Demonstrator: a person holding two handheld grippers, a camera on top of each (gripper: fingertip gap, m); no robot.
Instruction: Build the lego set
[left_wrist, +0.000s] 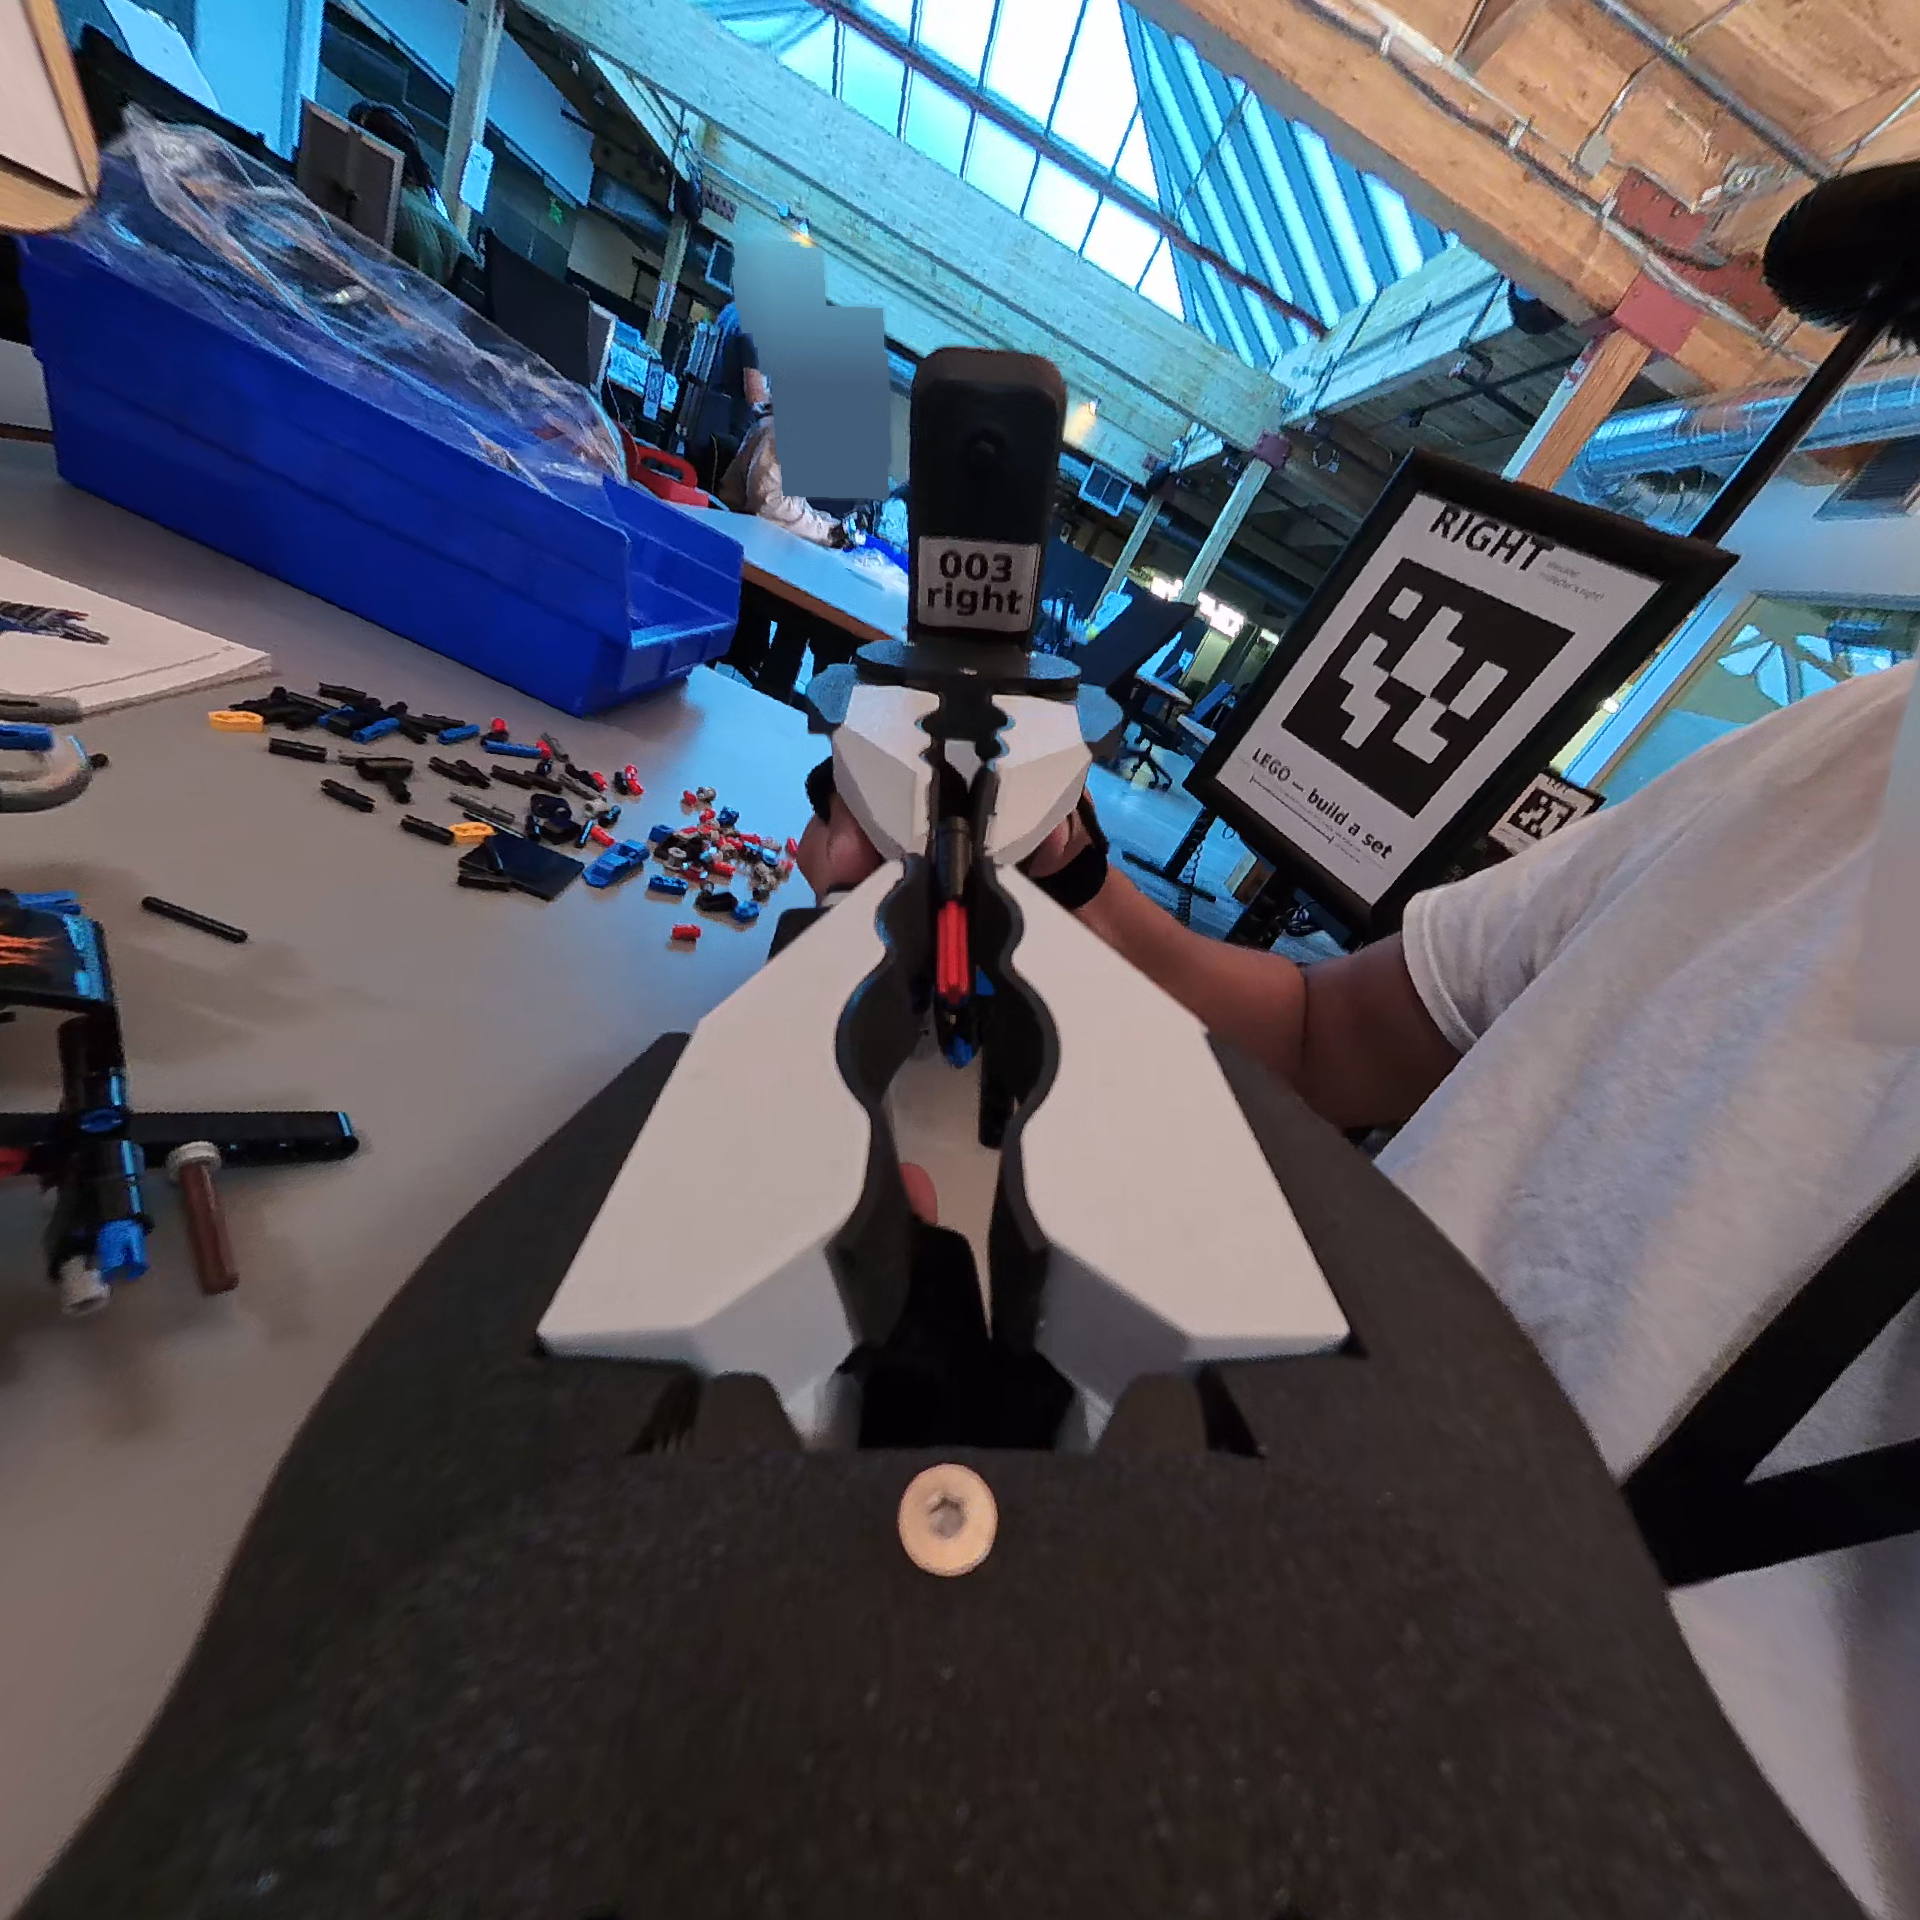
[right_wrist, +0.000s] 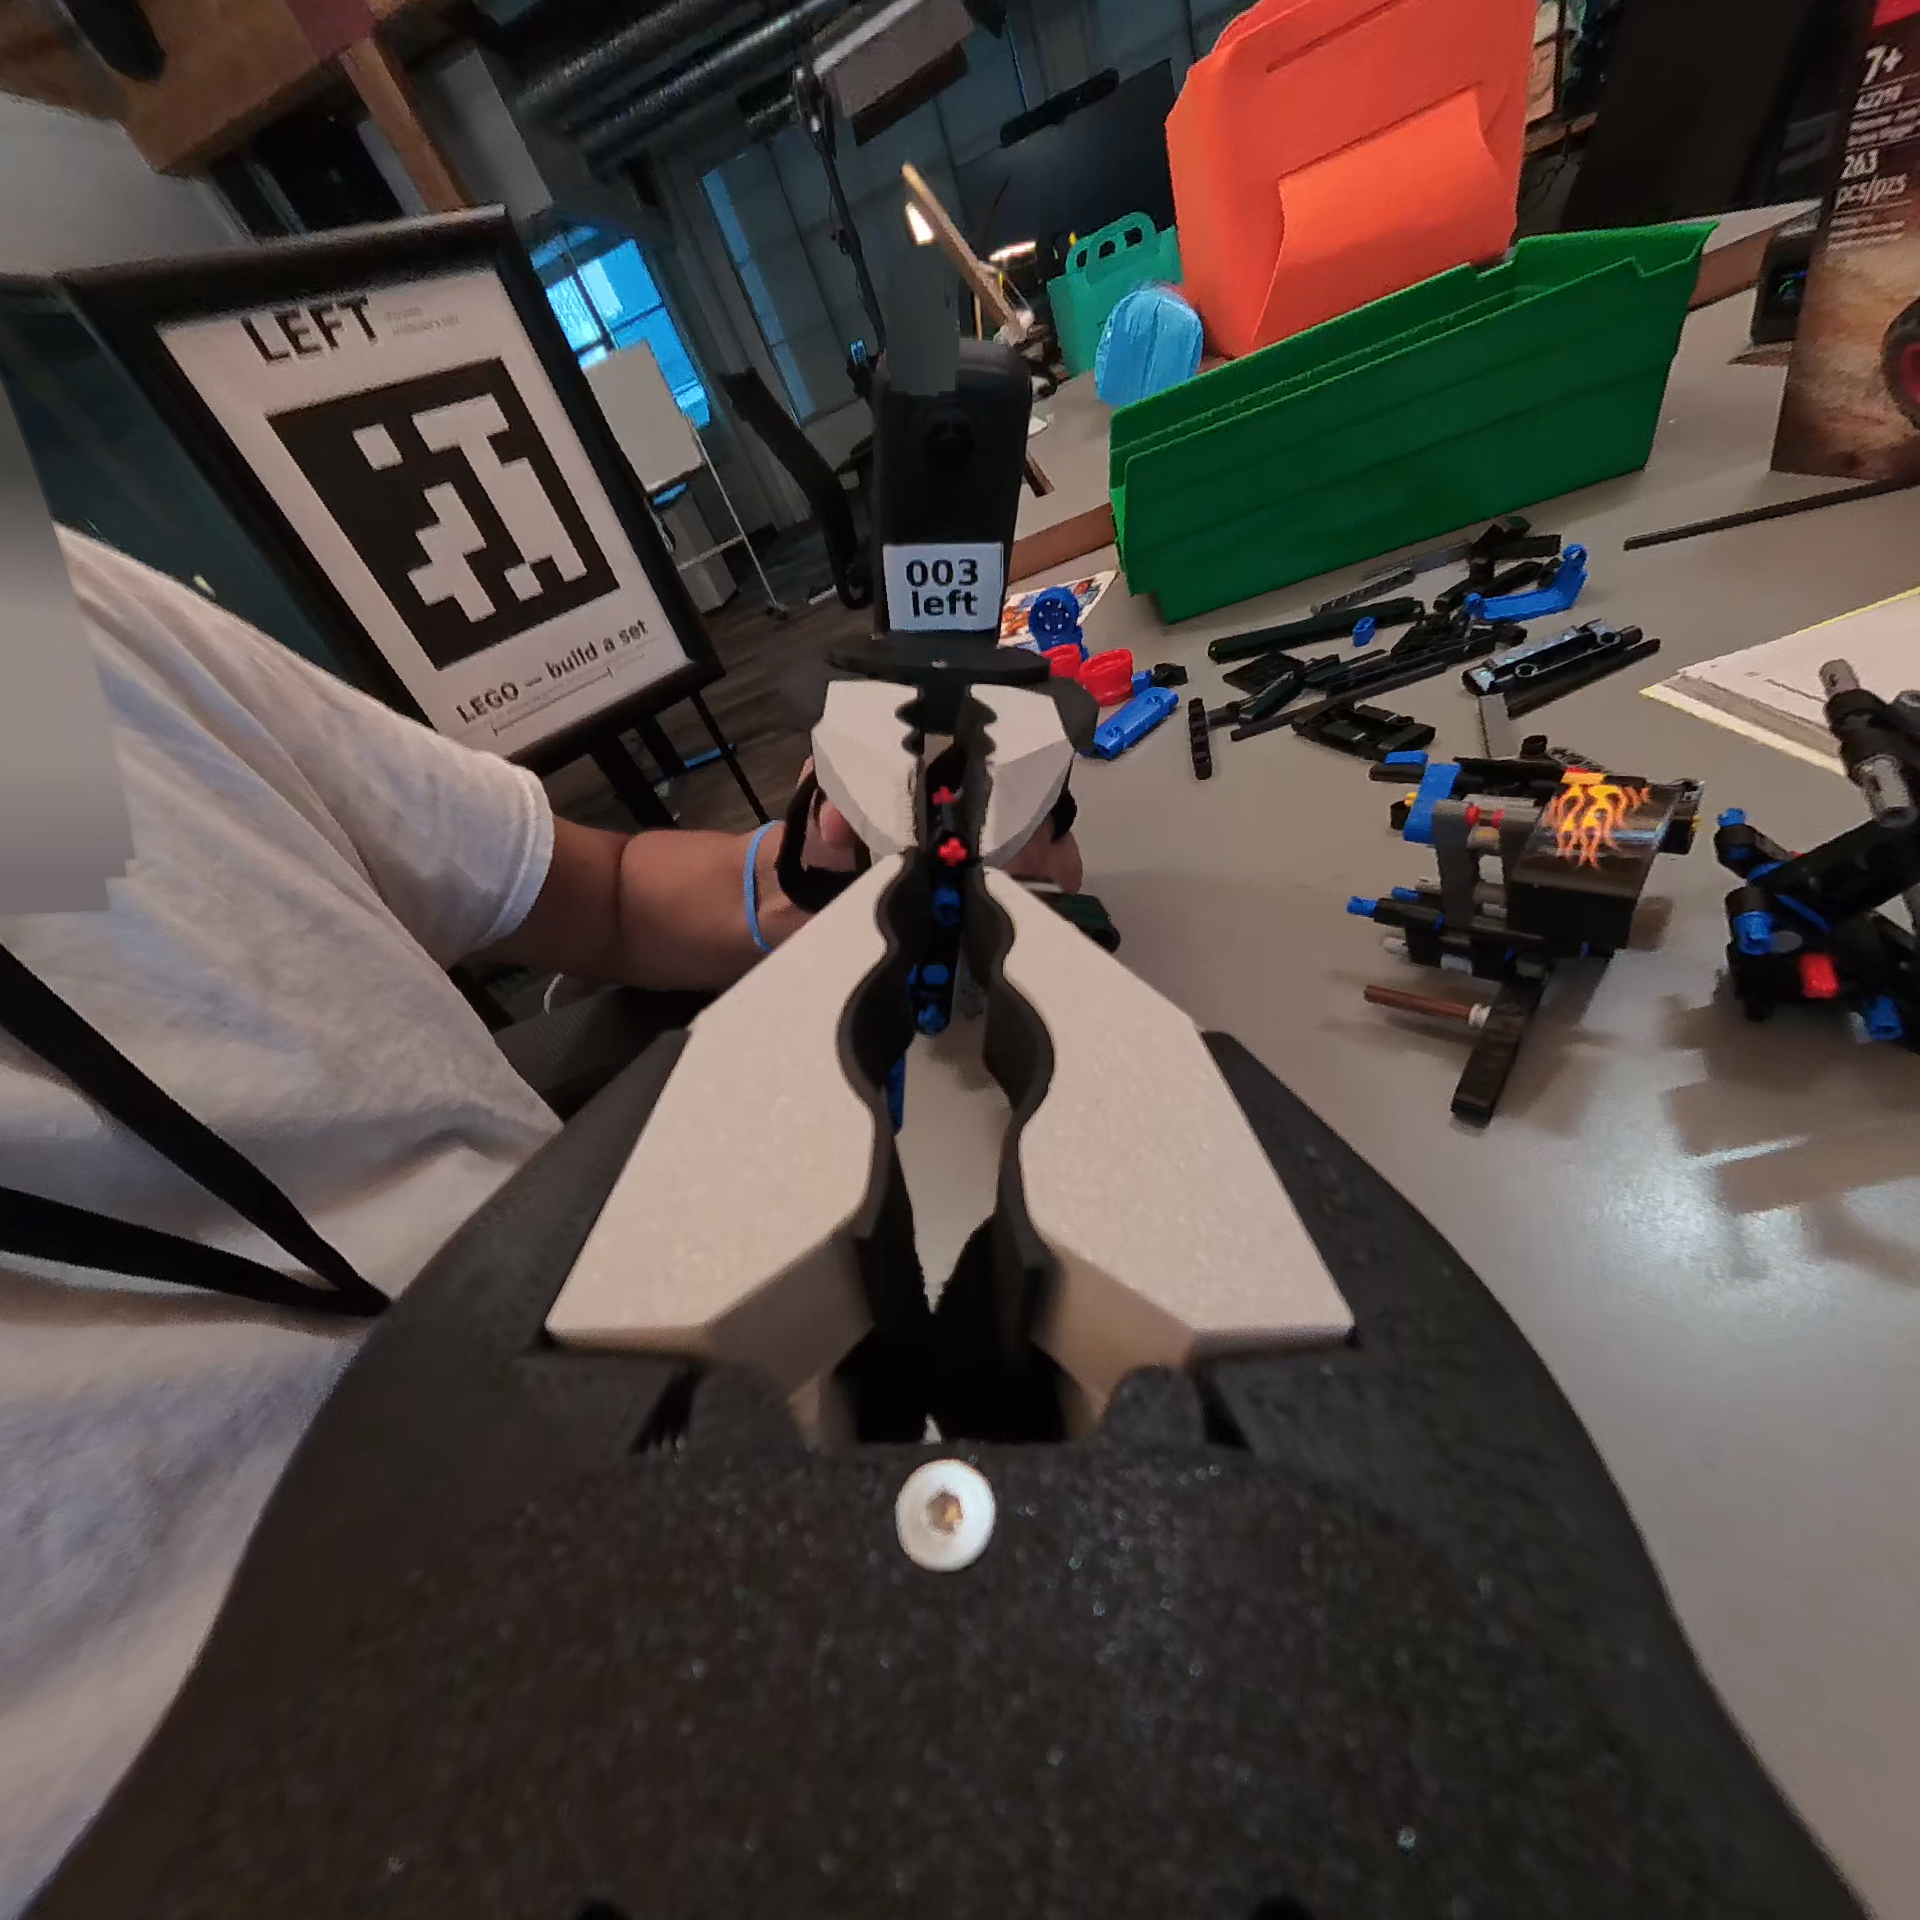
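My left gripper (left_wrist: 943, 896) is shut on a small black Lego sub-assembly (left_wrist: 954, 997) with a red axle and blue pins, held in the air above the grey table (left_wrist: 416, 1039). My right gripper (right_wrist: 940, 875) faces it tip to tip and is shut on the same piece, which in the right wrist view is a black beam (right_wrist: 933, 971) with blue and red pins. The right gripper also shows in the left wrist view (left_wrist: 961, 800), and the left gripper shows in the right wrist view (right_wrist: 940, 774). How the piece sits deeper between the pads is hidden.
A blue bin (left_wrist: 364, 499), loose small parts (left_wrist: 520, 800), a booklet (left_wrist: 114, 644) and a part-built model (left_wrist: 94, 1143) lie on the table. The right wrist view shows a green bin (right_wrist: 1403, 447), an orange bag (right_wrist: 1351, 177), black beams (right_wrist: 1382, 675) and a flame-stickered chassis (right_wrist: 1558, 862). Only a small space, under 4 cm, lies between the two pairs of fingers.
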